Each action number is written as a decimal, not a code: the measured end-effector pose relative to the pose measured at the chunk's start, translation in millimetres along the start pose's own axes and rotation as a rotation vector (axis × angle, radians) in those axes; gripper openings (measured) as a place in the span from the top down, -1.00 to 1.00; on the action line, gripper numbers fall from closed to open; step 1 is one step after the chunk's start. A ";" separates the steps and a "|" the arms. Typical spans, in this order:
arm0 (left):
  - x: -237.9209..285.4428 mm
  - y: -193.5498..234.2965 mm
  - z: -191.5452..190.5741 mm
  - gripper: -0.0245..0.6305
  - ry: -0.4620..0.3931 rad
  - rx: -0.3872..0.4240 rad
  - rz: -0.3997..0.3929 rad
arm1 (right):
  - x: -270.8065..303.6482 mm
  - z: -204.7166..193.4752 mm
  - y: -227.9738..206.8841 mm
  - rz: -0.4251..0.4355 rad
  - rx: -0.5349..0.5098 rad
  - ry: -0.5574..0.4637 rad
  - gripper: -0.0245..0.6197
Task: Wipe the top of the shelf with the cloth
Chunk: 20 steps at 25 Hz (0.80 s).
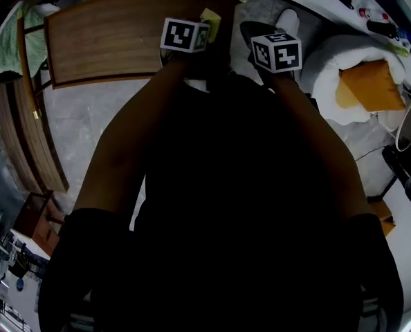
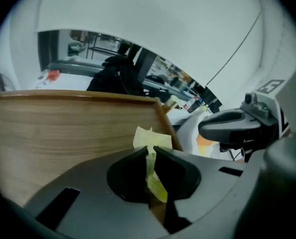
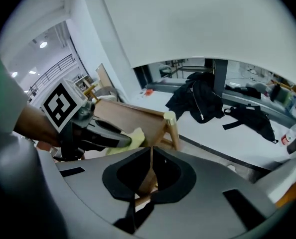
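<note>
Cloth [image 2: 147, 137] pinched by a thin fold in left gripper [image 2: 151, 149] | right gripper [image 3: 151, 148] clenched, empty | risk: drag across shelf top [image 2: 63, 128] pulls cloth free

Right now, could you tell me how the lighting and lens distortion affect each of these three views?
Head view: the person's body is a near-black silhouette across the centre, while the shelf top is evenly lit but bowed by the wide lens. Left gripper view: dark corners, and the yellow cloth reads sharp. Right gripper view: bright white wall, dark corners, bent edges.
</note>
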<state>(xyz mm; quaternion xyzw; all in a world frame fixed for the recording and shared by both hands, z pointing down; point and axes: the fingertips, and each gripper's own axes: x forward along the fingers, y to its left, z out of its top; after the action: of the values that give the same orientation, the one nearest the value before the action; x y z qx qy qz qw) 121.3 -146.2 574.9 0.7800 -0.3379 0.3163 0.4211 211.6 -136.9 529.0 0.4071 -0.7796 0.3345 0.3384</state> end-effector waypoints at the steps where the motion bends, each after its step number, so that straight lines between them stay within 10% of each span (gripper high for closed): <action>1: 9.4 -12.8 2.6 0.84 0.009 0.005 0.001 | -2.9 -5.3 -4.5 0.000 -0.001 0.004 0.84; 9: 27.2 -33.5 13.0 0.84 -0.069 -0.099 -0.057 | -8.1 -31.8 -18.9 0.013 0.004 0.035 0.84; 20: 3.3 9.7 1.6 0.84 -0.049 -0.032 -0.042 | 8.7 -14.6 26.3 0.034 -0.031 0.027 0.84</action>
<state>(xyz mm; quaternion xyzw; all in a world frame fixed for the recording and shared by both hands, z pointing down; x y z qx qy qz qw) 115.8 -152.5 581.0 0.7876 -0.3368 0.2827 0.4317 188.9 -117.1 537.5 0.3837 -0.7869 0.3337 0.3495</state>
